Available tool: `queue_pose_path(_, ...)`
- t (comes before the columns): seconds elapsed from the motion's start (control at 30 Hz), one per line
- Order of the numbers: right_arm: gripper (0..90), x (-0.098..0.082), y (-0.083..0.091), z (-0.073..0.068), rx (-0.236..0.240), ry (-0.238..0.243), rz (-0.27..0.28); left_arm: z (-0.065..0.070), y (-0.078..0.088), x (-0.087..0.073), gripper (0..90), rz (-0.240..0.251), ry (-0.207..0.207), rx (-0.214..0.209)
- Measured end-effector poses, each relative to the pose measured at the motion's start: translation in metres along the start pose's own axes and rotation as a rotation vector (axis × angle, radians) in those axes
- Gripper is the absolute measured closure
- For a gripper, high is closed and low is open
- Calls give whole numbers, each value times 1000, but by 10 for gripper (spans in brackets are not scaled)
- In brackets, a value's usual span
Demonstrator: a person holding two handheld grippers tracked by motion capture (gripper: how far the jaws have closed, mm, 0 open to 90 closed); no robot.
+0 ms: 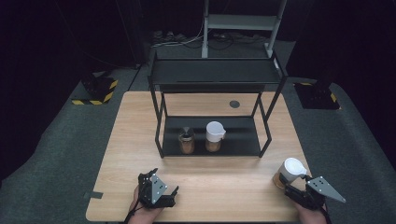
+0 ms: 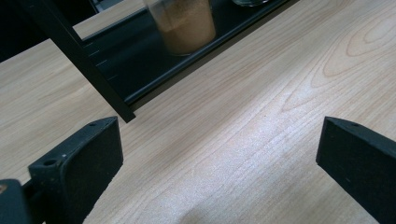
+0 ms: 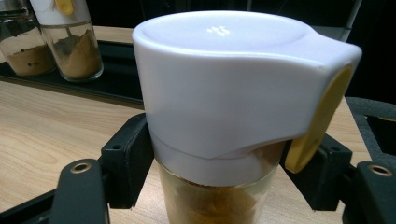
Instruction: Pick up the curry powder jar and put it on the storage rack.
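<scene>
A glass spice jar with a white lid and a yellow tab, holding brown powder, stands on the wooden table at the front right. In the right gripper view my right gripper has its jaws pressed against both sides of the jar just under the lid. My left gripper rests open near the front edge, left of centre. In its own view the left gripper has bare wood between its jaws.
A black two-tier metal rack stands mid-table. On its lower shelf sit a lidless jar of brown powder and a white-lidded jar, the latter also in the right gripper view. A rack leg rises just ahead of the left gripper.
</scene>
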State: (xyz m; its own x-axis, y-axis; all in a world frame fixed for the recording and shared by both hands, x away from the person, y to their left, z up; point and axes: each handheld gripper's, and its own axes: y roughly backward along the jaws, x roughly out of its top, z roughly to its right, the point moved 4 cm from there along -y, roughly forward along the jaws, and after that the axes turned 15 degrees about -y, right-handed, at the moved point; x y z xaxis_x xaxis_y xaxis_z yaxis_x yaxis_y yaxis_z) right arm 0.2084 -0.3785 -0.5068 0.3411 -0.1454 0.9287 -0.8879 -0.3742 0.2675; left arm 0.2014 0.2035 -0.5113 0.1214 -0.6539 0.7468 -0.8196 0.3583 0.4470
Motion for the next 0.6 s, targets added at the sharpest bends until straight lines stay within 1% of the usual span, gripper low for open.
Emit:
queue_pose_path(0.2,295,-2,0,1,1,1,10,0,0,0,6,0,1,0)
queue_pose_path(0.27,297,-2,0,0,-2,8,13,0,0,0,7,0,2,0)
queue_pose_path(0.4,297,-2,0,0,-6,2,16,0,0,0,7,0,2,-1)
queue_pose_path(0.6,298,-2,-1,-2,-9,5,16,0,0,0,6,1,3,-1)
